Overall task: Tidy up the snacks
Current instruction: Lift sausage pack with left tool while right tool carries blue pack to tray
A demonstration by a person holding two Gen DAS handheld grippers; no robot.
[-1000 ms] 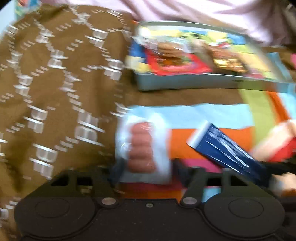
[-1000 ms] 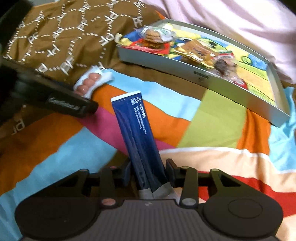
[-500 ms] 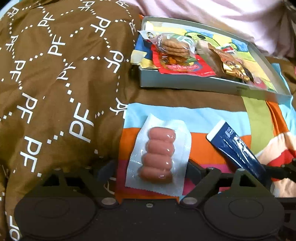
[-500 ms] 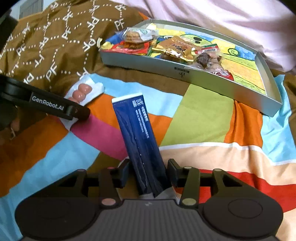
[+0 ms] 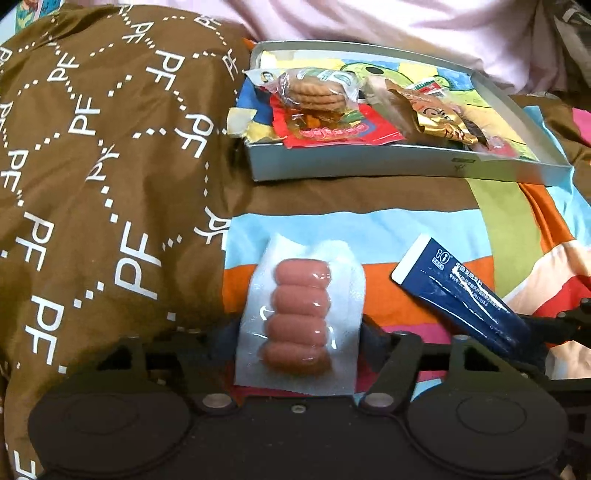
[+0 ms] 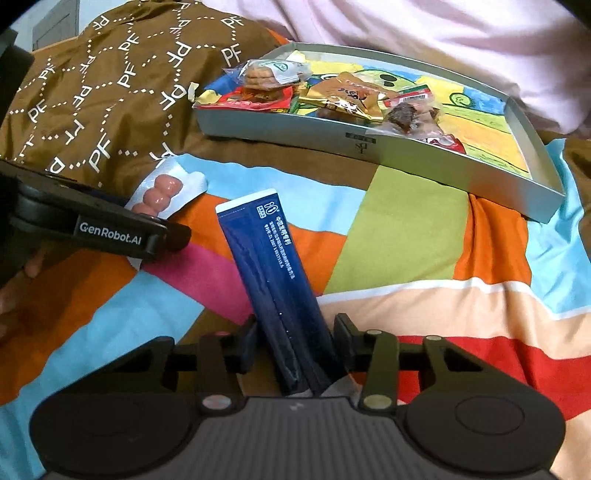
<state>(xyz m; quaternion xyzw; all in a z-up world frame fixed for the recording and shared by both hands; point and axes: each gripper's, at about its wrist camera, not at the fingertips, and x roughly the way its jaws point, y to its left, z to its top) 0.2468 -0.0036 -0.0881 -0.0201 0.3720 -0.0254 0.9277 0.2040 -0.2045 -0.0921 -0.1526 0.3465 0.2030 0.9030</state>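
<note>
My left gripper is shut on a clear pack of small pink sausages, held just above the colourful blanket; the pack also shows in the right wrist view. My right gripper is shut on a long dark blue sachet, which points toward the tray; it also shows in the left wrist view. A shallow grey tray lies ahead, holding a biscuit pack, a red packet, a gold packet and other snacks.
A brown quilt with white "PF" lettering is heaped to the left of the tray. A pale pink pillow lies behind the tray. The left gripper's black body sits left of the blue sachet.
The left gripper opened around the sausage pack half a second ago and has closed on it again. The right gripper still holds the blue sachet and has edged closer to the tray.
</note>
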